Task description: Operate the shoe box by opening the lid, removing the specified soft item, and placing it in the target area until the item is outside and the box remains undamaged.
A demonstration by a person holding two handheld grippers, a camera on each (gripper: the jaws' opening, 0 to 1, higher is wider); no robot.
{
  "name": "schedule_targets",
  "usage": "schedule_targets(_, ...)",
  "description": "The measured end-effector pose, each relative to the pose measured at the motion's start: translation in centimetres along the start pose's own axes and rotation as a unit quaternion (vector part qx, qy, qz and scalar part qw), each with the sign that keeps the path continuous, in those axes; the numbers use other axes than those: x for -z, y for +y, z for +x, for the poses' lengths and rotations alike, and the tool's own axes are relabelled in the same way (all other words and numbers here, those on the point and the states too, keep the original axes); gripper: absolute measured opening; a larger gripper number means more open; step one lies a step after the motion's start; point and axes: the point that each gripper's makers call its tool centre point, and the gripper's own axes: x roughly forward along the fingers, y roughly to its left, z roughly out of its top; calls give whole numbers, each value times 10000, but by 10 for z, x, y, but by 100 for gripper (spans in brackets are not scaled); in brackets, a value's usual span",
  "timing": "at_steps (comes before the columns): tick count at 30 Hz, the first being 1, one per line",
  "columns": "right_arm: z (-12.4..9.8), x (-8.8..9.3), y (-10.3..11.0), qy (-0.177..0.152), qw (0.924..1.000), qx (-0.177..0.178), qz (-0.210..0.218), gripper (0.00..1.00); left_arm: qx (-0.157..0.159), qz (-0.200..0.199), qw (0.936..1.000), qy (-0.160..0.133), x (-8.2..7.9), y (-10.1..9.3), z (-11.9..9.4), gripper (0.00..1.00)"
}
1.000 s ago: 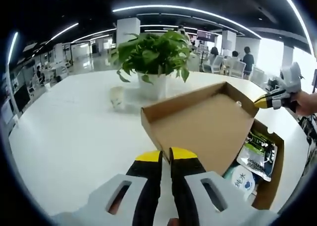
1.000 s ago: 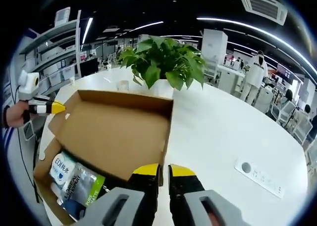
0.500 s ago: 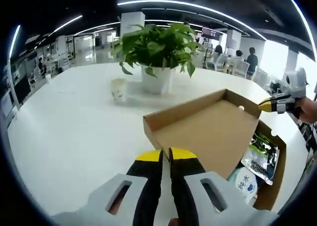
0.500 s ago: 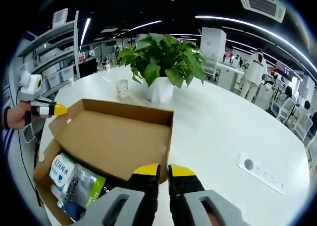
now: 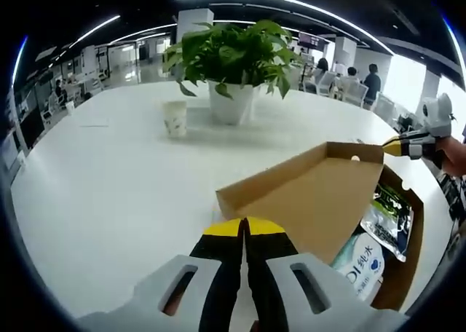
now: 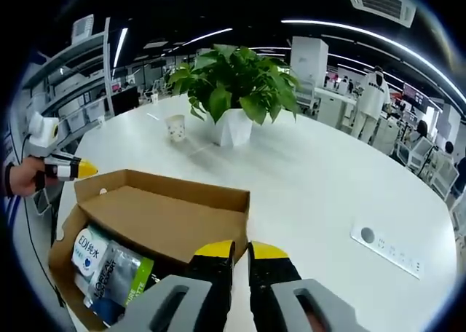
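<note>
Spreading wide around the shoe box [image 6: 145,237], the white round table [image 5: 109,172] offers plenty of bare surface — most of it lies open toward the far rim in both views. A potted plant [image 5: 233,59] in a white pot stands well back from the box, with a small paper cup [image 5: 175,117] just beside it, and a white panel [image 6: 386,248] lies flat on the table off to the right in the right gripper view.

The box sits at the near edge of the table, its lid [image 5: 313,197] swung up and back so that the brown inner face tilts over the table. Inside the open box lie soft packets: a white pouch with blue print [image 6: 86,248] and a silver-and-green pouch [image 6: 120,274], side by side against the box wall.

The left tongs [image 5: 245,226] have their yellow-tipped jaws pressed together, pinching the near edge of the lid. The right tongs [image 6: 234,250] are likewise pressed together, and they grip the lid's edge at the opposite corner — seen from the left gripper view at the lid's far corner.
</note>
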Motion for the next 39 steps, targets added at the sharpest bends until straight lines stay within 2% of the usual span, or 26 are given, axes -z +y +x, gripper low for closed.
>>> schedule_targets(8,-1,1,0,6,10000,8,8,3,-24,-36,10000,-5,2,2,-5,0)
schedule_targets(12,-9,2,-1,-49,10000,27,-10,3,-39,-29,10000,-79,1,3,-12,0)
schedule_targets(23,-48,1,-9,-627,9973,198,317,9,-70,20,9991,-410,-7,-6,-39,0)
schedule_targets(27,-68,4,-8,-924,9942,312,457,12,15,98,9985,-543,-11,-18,-45,1)
schedule_targets(32,-79,26,-3,-905,9938,397,514,20,205,260,9976,-603,-10,-42,-50,5)
schedule_targets(39,-95,48,1,-949,9920,425,712,25,406,423,9957,-710,-15,-70,-57,10)
